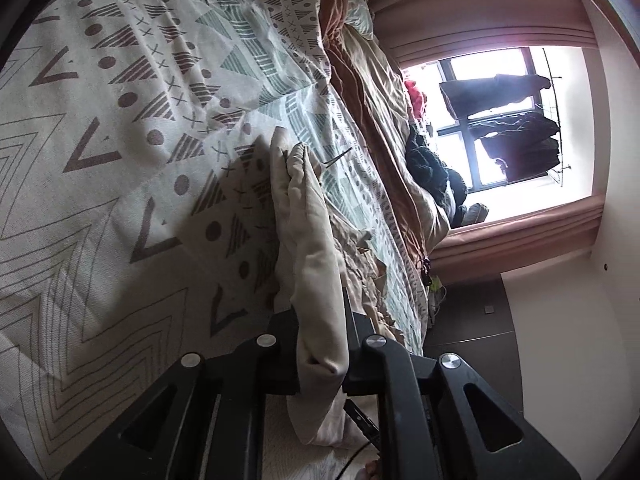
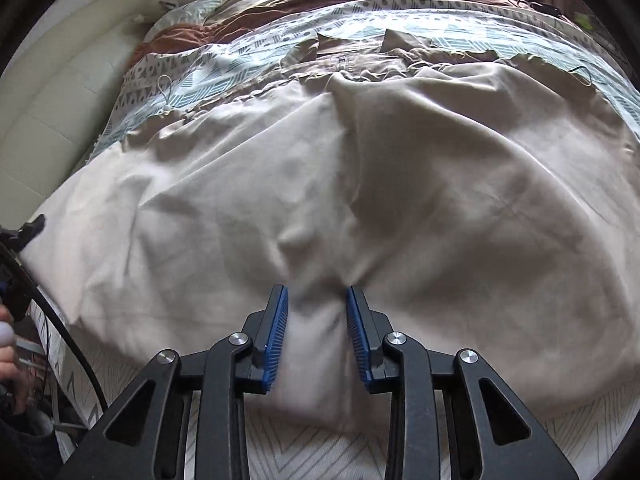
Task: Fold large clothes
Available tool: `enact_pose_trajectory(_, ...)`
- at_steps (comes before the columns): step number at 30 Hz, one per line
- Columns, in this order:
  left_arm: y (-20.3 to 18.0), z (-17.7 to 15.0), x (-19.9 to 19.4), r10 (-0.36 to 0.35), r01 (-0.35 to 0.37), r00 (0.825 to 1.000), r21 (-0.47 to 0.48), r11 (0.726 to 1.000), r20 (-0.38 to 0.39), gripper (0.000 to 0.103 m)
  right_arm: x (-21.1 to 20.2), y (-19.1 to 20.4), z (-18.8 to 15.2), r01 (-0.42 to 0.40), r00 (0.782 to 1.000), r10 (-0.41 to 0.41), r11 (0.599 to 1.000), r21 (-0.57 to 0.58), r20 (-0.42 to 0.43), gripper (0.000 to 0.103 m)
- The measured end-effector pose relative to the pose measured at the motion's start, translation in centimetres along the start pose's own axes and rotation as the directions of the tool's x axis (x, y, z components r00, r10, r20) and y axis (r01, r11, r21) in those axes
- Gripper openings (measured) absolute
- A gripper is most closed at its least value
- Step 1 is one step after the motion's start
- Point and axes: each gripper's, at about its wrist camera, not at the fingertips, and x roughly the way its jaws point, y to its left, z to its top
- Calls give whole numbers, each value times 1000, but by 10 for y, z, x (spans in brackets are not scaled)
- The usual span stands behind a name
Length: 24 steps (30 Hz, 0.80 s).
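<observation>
A large beige garment (image 2: pixel 320 184) lies spread on a patterned bedspread (image 1: pixel 120 140). In the right wrist view my right gripper (image 2: pixel 316 296) has its blue pads (image 2: pixel 276 332) either side of a pinched fold at the garment's near edge and is shut on it. In the left wrist view, which is rolled on its side, my left gripper (image 1: pixel 322 320) is shut on a bunched edge of the same beige garment (image 1: pixel 308 216), held as a narrow fold lifted off the bedspread. The far part of the garment, with a brown waistband (image 2: pixel 352 64), lies flat.
A rumpled brown and tan duvet (image 1: pixel 372 92) lies along the far side of the bed. Dark clothes (image 1: pixel 432 160) pile near a bright window (image 1: pixel 500 120) with pink curtains. A cream padded headboard (image 2: pixel 60 92) is at the left. A black cable (image 2: pixel 60 320) and a hand are at the lower left.
</observation>
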Motion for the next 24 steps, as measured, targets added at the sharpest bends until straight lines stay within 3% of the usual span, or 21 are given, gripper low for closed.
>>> enact_pose_trajectory(4,-27,0,2,-57,57,998,22,998,-11,14,10,-7,7,-23,1000,23,999,35,9,23)
enact_pose_trajectory(8,-57,0,7,-111,112,993,51,992,-31,14,3,-19,4,-106,994,105,990,96,9,22)
enact_pose_trajectory(13,-96,-4,15,-175,179,983,87,980,-58,14,-20,-27,-9,-169,985,165,977,126,46,22)
enact_pose_trajectory(16,-118,-7,20,-218,226,973,105,969,-79,14,-20,-32,-23,-191,982,190,970,150,24,22)
enact_pose_trajectory(19,-140,-12,28,-237,250,965,130,960,-109,14,-14,-37,-33,-186,982,188,969,163,-3,22)
enact_pose_trajectory(24,-176,-24,41,-262,286,953,170,943,-150,14,-30,-57,-36,-245,969,246,946,214,22,22)
